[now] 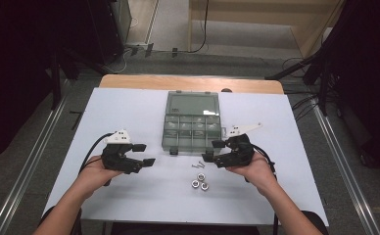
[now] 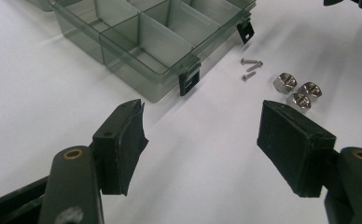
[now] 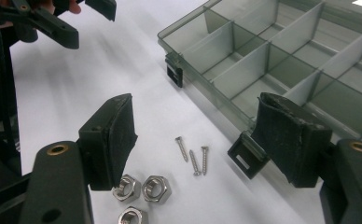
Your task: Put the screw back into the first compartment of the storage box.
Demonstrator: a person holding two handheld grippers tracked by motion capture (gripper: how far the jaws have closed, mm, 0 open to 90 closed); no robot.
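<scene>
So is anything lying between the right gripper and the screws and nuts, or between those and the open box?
Nothing visible. The right gripper hangs open just above the screws and nuts, with bare table around them. The organizer box sits just beyond with its lid open and its nearest compartments empty.

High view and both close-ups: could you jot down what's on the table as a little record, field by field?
Surface: white table
Box: clear compartment box, lid open, compartments look empty
Latches: two black latches on its near edge
Nuts: three metal nuts, close together on the table
Screws: three small screws, lying between nuts and box
Left tongs: open, nothing between them
Right tongs: open, above the screws, holding nothing
</scene>
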